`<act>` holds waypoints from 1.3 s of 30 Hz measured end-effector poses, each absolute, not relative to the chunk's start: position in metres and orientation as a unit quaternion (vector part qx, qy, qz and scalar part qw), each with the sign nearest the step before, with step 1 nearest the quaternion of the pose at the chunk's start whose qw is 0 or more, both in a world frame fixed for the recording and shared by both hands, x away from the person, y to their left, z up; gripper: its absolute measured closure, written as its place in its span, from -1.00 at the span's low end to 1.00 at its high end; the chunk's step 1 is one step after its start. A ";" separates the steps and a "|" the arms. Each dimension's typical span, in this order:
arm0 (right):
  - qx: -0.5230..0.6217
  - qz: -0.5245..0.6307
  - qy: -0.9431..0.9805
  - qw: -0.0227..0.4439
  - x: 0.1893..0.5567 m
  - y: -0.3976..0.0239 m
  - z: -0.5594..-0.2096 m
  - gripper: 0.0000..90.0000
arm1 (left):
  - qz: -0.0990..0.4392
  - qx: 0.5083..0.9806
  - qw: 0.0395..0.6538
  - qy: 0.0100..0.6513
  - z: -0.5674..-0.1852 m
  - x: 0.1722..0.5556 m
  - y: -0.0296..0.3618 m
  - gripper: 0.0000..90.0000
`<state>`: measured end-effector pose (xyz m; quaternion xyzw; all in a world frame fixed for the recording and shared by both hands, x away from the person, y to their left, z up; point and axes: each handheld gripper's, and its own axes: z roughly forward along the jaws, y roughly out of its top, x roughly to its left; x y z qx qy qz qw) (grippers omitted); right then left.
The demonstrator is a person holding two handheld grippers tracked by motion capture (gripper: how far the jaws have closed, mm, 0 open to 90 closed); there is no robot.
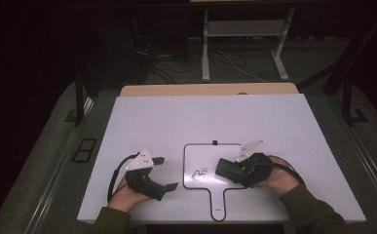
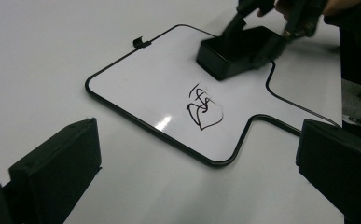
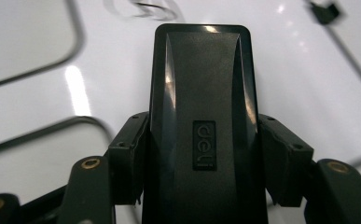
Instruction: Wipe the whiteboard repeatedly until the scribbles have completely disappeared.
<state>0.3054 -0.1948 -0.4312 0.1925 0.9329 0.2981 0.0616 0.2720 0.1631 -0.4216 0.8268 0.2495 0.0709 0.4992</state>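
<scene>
Table [image 1: 142,122], white-topped, carries every item. Left gripper [image 1: 164,173] rests at the left side of the table, off the whiteboard, jaws spread wide with nothing between them. Whiteboard [image 1: 203,158], a small black-rimmed paddle type with its handle toward the person, lies flat at centre; a black scribble [image 1: 199,173] sits on its lower area. Right gripper [image 1: 225,168] is clamped on the sides of a black eraser [image 1: 227,169], which rests on the whiteboard just right of the scribble.
</scene>
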 end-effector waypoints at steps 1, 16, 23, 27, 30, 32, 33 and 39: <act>0.180 0.295 0.936 0.066 0.302 -0.192 -0.431 -0.14 | 0.071 0.826 0.500 0.250 -0.422 0.272 0.163 -1.00; 0.235 0.304 0.920 0.076 0.334 -0.212 -0.433 -0.14 | 0.070 0.827 0.499 0.249 -0.422 0.272 0.163 -1.00; 0.254 0.308 0.914 0.078 0.340 -0.217 -0.434 -0.14 | 0.070 0.827 0.499 0.249 -0.422 0.272 0.163 -1.00; 0.240 0.303 0.919 0.073 0.333 -0.214 -0.433 -0.14 | 0.069 0.827 0.499 0.250 -0.422 0.272 0.163 -1.00; 0.218 0.298 0.927 0.069 0.321 -0.207 -0.432 -0.14 | 0.069 0.827 0.499 0.249 -0.422 0.272 0.162 -1.00; 0.201 0.296 0.931 0.069 0.312 -0.202 -0.431 -0.14 | 0.069 0.828 0.498 0.248 -0.422 0.272 0.162 -1.00; 0.195 0.296 0.933 0.066 0.308 -0.200 -0.431 -0.14 | 0.069 0.828 0.498 0.249 -0.422 0.272 0.162 -1.00; 0.153 0.296 0.941 0.055 0.292 -0.185 -0.431 -0.14 | 0.070 0.827 0.499 0.248 -0.422 0.272 0.162 -1.00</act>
